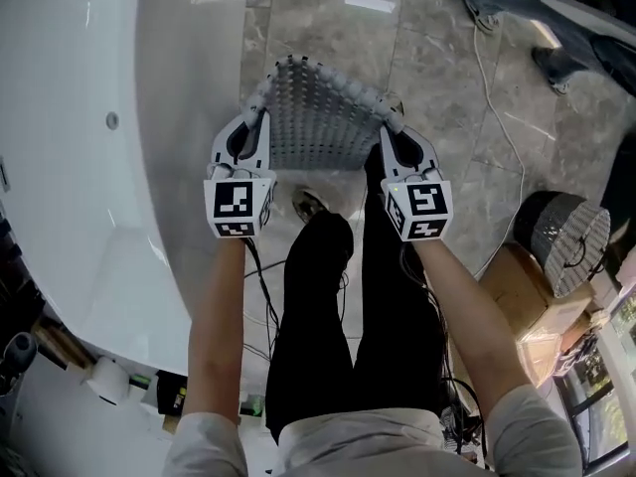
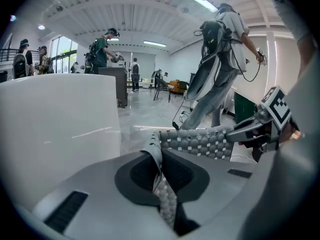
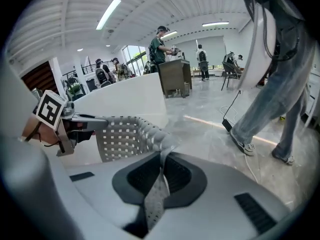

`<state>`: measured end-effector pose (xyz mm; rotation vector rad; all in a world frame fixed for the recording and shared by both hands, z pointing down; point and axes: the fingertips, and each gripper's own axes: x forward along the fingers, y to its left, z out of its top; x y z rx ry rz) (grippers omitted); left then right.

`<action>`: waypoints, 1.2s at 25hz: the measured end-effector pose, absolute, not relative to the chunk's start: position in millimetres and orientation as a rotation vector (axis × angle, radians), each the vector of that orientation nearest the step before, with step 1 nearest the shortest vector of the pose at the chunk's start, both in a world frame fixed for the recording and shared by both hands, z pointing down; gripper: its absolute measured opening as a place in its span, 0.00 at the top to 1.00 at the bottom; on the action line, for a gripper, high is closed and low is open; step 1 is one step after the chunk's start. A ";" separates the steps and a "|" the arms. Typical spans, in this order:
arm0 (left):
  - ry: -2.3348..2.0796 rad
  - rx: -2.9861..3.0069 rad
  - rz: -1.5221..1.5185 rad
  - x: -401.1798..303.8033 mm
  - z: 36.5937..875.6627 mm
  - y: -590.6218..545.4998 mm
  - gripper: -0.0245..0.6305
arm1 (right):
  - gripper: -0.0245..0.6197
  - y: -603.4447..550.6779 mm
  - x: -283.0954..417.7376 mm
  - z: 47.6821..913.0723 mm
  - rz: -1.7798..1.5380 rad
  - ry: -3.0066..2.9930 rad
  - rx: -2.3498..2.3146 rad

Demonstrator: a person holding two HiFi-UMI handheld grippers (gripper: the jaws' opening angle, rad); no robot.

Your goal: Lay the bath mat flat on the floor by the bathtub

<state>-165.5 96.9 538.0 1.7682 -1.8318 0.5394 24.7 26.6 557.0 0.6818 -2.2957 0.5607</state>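
A grey bath mat (image 1: 320,117) with rows of bumps hangs stretched between my two grippers, above the marble floor (image 1: 437,58) beside the white bathtub (image 1: 109,177). My left gripper (image 1: 258,107) is shut on the mat's left corner, and my right gripper (image 1: 391,124) is shut on its right corner. In the left gripper view the mat (image 2: 200,141) runs from the closed jaws across to the right gripper (image 2: 262,126). The right gripper view shows the mat (image 3: 125,136) pinched in the jaws, with the left gripper (image 3: 67,121) at its far end.
My own legs (image 1: 333,296) and a shoe (image 1: 310,205) stand right below the mat. A white cable (image 1: 494,87) runs over the floor at right. A cardboard box (image 1: 527,291) and a round perforated grey thing (image 1: 568,237) sit at right. Another person's shoe (image 1: 550,66) is at top right.
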 end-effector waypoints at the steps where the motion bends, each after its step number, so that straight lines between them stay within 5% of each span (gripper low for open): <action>1: -1.831 1.767 0.543 -167.6 540.3 91.3 0.93 | 0.92 20.1 21.9 561.2 0.563 -2.295 0.676; 30: -1.825 1.775 0.564 -220.7 604.3 -111.0 0.92 | 0.92 -174.4 -44.5 617.9 0.447 -2.332 0.642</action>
